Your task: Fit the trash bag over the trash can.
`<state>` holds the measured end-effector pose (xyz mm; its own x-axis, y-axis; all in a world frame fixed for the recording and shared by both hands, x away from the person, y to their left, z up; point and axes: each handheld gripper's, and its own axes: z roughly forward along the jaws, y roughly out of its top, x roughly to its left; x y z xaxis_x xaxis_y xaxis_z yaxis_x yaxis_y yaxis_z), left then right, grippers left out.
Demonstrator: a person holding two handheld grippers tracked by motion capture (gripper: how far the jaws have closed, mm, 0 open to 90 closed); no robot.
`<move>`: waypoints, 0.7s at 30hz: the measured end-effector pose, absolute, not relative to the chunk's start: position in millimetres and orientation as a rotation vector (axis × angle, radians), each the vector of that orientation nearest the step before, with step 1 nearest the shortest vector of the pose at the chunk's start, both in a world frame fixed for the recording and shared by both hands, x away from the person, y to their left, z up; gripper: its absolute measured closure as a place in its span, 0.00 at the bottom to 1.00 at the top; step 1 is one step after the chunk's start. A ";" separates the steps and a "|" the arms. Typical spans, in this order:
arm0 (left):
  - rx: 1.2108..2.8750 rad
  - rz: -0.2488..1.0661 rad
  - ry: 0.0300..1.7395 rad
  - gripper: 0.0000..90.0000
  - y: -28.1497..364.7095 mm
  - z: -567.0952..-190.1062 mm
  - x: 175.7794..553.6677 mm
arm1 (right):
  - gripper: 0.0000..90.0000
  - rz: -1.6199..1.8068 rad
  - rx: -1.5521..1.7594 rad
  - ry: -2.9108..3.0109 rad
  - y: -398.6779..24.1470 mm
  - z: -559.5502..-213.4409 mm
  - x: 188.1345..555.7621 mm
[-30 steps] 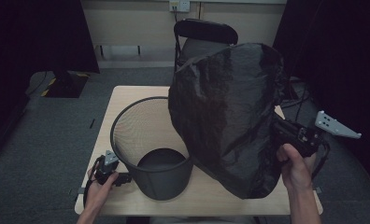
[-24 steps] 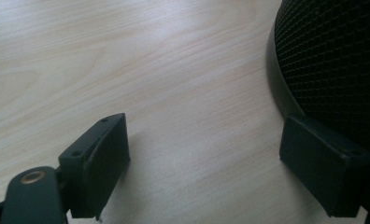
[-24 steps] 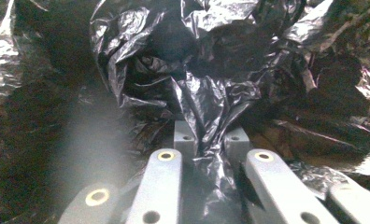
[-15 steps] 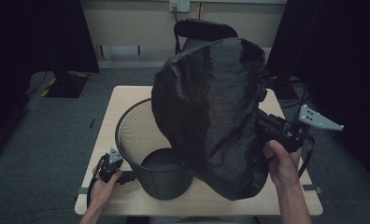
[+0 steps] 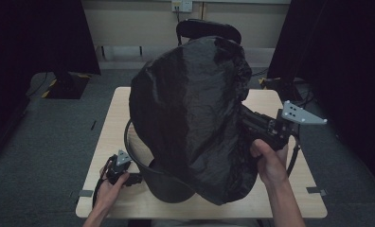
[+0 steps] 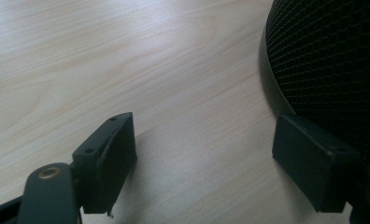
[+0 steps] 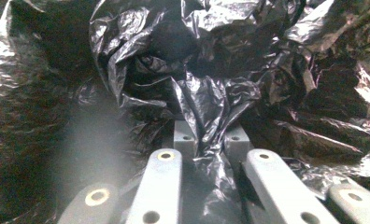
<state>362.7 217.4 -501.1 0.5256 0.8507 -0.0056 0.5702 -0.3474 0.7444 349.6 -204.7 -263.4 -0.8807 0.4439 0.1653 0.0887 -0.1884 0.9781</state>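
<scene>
L gripper (image 5: 134,179) sits near the table's (image 5: 111,124) front-left corner, jaws spread wide and empty, one jaw beside the mesh bin's (image 5: 169,185) base, prob. to steady it. The bin stands at the table's front edge, centre. R gripper (image 7: 210,139), w/ jaws pinched on a fold of the black bag (image 5: 192,118), holds it ballooned over the bin, likely for lining it. Count: 1 bin, 1 bag, 2 grippers.

Light wood desk (image 5: 114,118) on grey carpet floor (image 5: 48,137). Black mesh wastebasket (image 5: 169,182) stands directly on it, near the front edge. Tape strips (image 5: 316,190) on front corners.
</scene>
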 end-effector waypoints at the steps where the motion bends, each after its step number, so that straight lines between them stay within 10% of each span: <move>1: 2.057 0.506 1.144 0.24 216.3 -501.3 362.9 | 0.90 2.165 0.620 1.834 -202.3 -262.9 350.0; 21: 2.099 0.439 1.000 0.33 196.3 -500.8 358.9 | 0.89 1.963 0.661 2.000 -173.3 -263.8 368.1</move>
<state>358.9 196.3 -500.8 0.6349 0.7725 -0.0138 0.5127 -0.4079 0.7555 368.1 -173.3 -263.8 -0.8623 0.4902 0.1274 0.1364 -0.0175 0.9905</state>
